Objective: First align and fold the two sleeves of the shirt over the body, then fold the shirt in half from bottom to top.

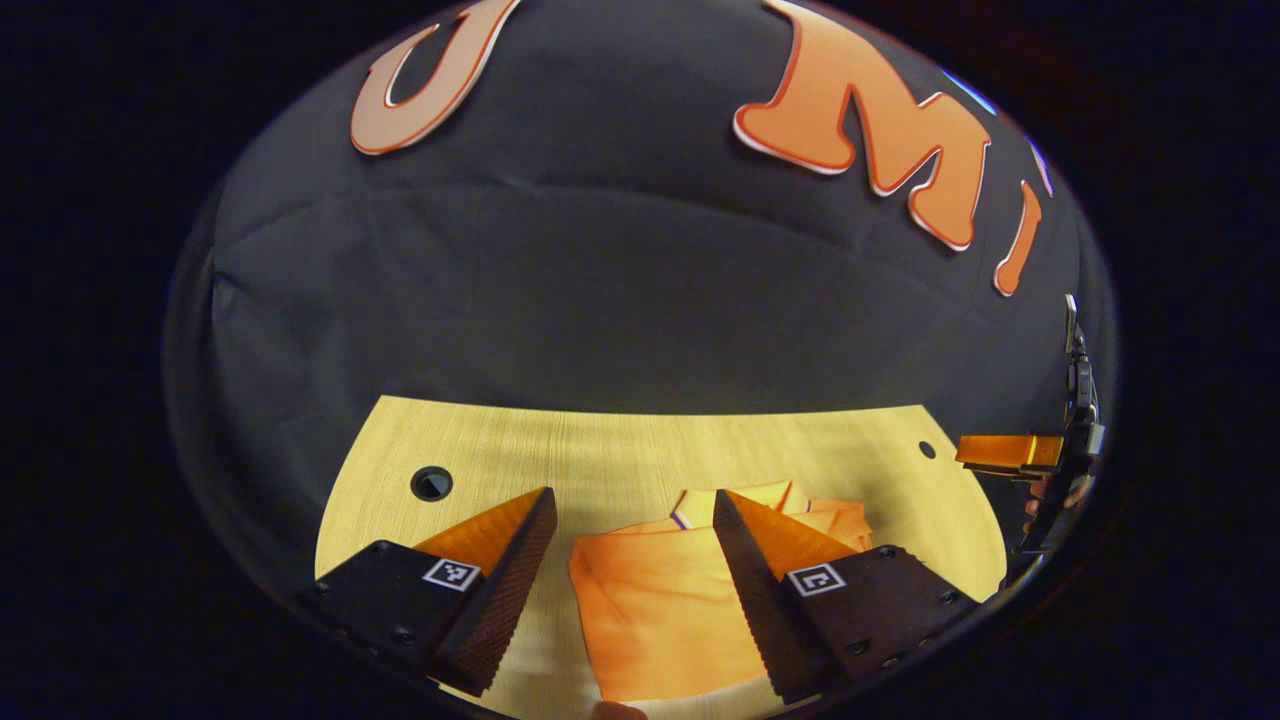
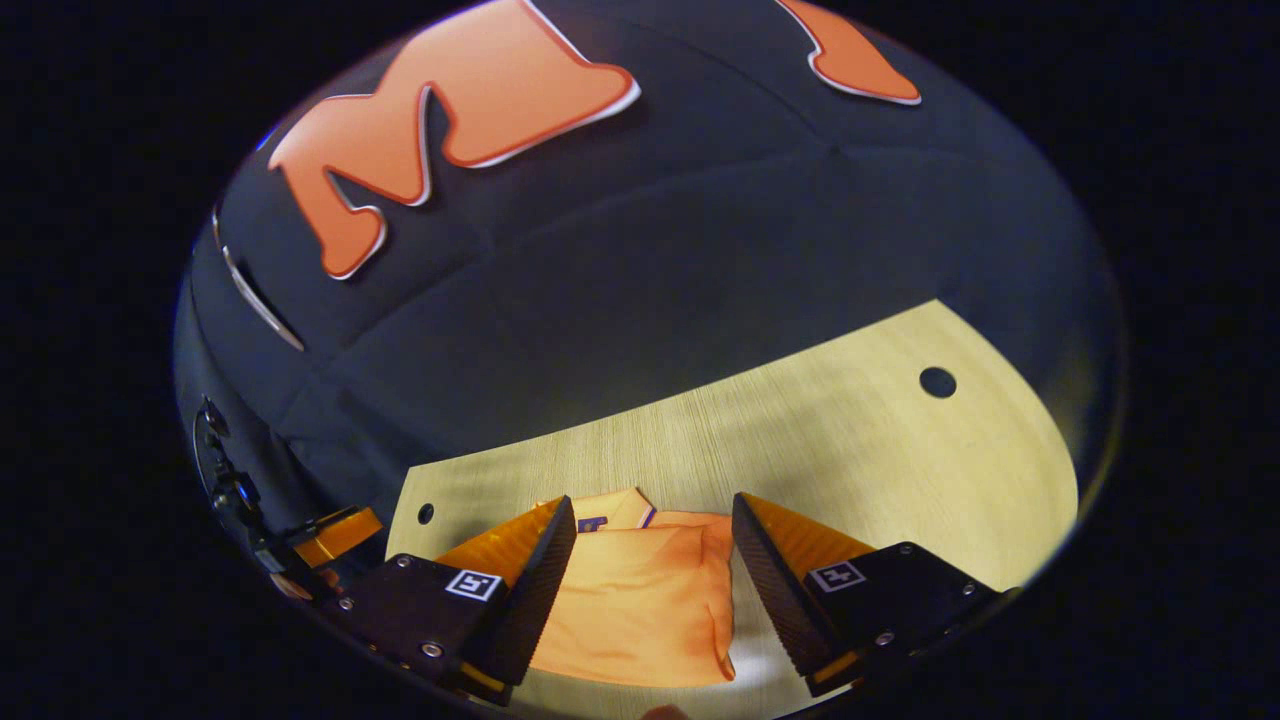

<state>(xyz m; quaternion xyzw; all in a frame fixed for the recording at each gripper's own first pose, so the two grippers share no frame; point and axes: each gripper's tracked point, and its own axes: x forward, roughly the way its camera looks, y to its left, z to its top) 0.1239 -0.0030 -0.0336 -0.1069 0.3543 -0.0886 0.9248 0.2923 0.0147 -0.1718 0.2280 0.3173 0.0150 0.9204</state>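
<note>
Between the left gripper (image 1: 632, 585) fingers, spread wide and holding nothing, the shirt (image 1: 665, 600) lies as a compact folded bundle on the worktop (image 1: 620, 450), collar at 12 o'clock. Right gripper (image 2: 652, 590) also wide open, empty, above the same bundle. No sleeves stick out; both folds look done. Probably only retreat left.

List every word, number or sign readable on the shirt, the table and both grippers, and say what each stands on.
No readable words or numbers.
Square black-and-white coded markers on the left gripper and the right gripper: patterns, not text.
Small dark patch at the collar of the folded orange shirt: too small to read.
Pale wooden table: nothing printed.
</note>
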